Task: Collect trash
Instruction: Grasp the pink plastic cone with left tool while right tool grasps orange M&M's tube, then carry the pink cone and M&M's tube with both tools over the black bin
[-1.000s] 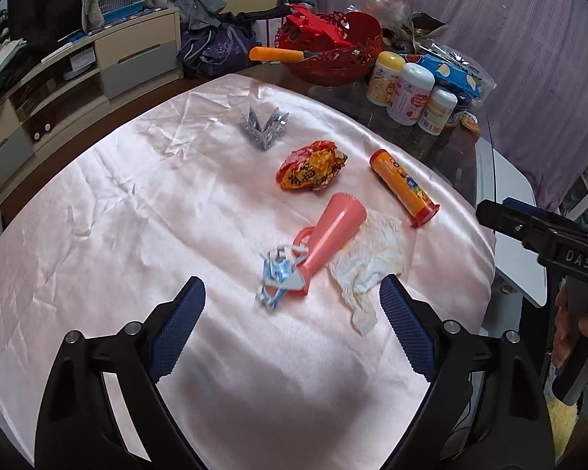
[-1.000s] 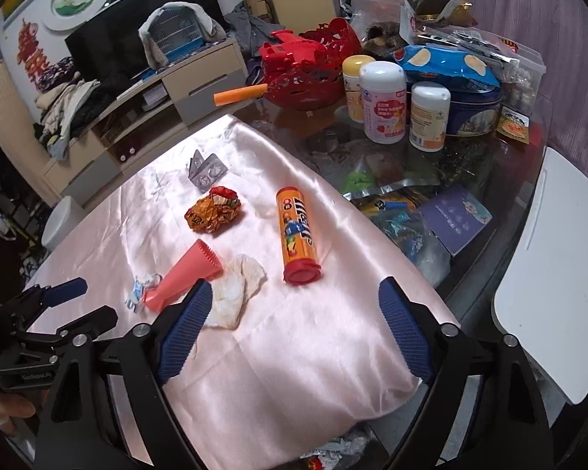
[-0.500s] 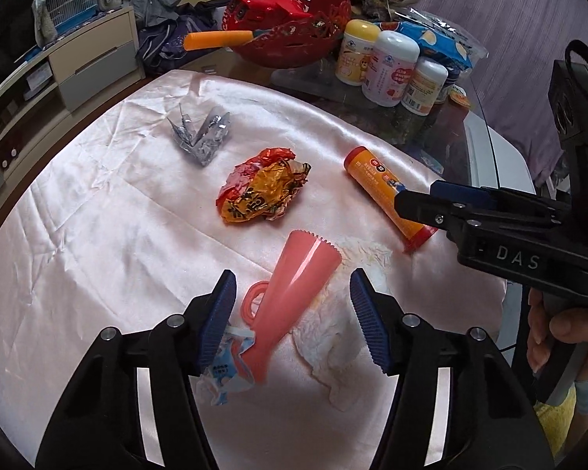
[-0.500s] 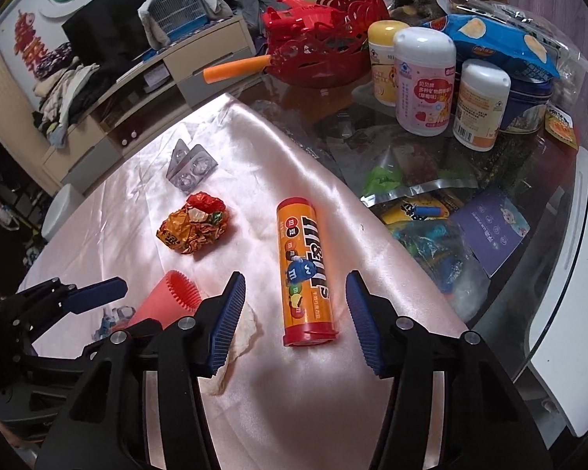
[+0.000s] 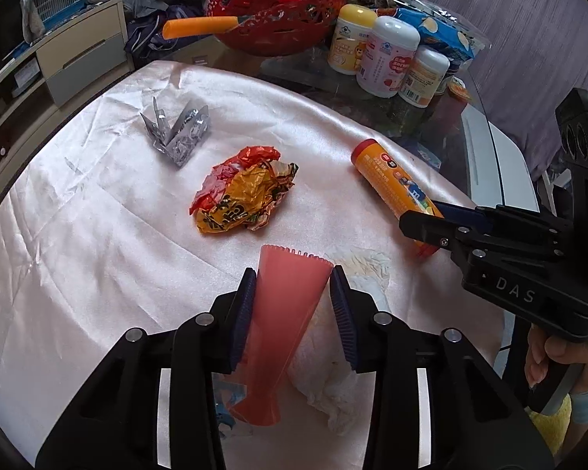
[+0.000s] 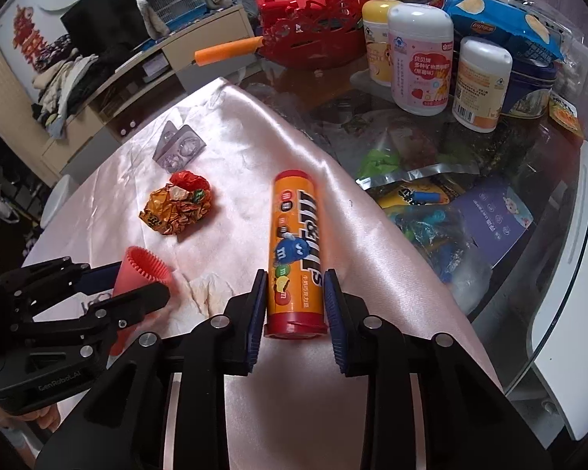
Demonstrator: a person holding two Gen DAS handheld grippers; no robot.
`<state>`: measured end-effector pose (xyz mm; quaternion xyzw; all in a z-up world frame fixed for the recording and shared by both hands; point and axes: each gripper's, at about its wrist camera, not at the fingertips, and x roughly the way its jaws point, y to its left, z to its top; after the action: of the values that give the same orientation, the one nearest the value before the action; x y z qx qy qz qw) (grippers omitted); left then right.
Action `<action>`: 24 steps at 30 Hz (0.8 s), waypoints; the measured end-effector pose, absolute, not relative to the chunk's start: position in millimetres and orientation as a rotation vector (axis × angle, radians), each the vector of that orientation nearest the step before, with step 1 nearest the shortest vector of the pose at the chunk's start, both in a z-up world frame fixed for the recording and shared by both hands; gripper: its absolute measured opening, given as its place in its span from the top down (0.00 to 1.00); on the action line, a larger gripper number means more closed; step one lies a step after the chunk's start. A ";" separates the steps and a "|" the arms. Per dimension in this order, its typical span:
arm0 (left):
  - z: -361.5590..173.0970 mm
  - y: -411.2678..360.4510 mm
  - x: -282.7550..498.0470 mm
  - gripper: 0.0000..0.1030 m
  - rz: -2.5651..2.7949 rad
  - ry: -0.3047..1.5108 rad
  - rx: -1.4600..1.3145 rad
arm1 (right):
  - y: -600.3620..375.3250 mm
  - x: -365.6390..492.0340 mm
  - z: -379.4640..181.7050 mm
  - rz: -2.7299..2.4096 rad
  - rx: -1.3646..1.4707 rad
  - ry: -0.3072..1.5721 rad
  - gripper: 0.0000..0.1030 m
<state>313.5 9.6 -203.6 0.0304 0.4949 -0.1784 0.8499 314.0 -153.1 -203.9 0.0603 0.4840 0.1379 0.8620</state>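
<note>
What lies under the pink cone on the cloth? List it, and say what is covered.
Under the pink cone a crumpled white tissue spreads to its right, and a blue-and-white wrapper pokes out by its narrow end. The cone and gripper fingers cover the rest of both.

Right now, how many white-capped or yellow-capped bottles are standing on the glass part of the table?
3. The yellow-capped bottle stands next to the red basket, the tall pink-labelled bottle beside it, and the short orange-labelled bottle nearest the blue tin. Clutter behind could hide more.
</note>
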 end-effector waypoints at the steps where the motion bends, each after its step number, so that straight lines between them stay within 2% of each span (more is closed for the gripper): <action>1: -198.4 10.2 312.0 0.66 -0.375 1.033 0.063 | -153.0 311.0 -200.2 0.290 0.120 1.009 0.72; 2: -192.5 10.6 310.6 0.68 -0.374 1.024 0.062 | -152.9 308.1 -196.6 0.291 0.112 1.003 0.72; 15: -94.6 12.5 246.9 0.68 -0.370 0.856 0.070 | -157.4 244.4 -114.8 0.303 0.074 0.883 0.72; 24: -85.9 7.7 165.5 0.68 -0.384 0.845 0.058 | -167.9 162.5 -89.9 0.276 0.073 0.846 0.72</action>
<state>165.5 7.7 -85.9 0.0280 0.4075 -0.1849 0.8938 162.5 -167.9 -89.9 0.0355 0.4090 0.1335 0.9020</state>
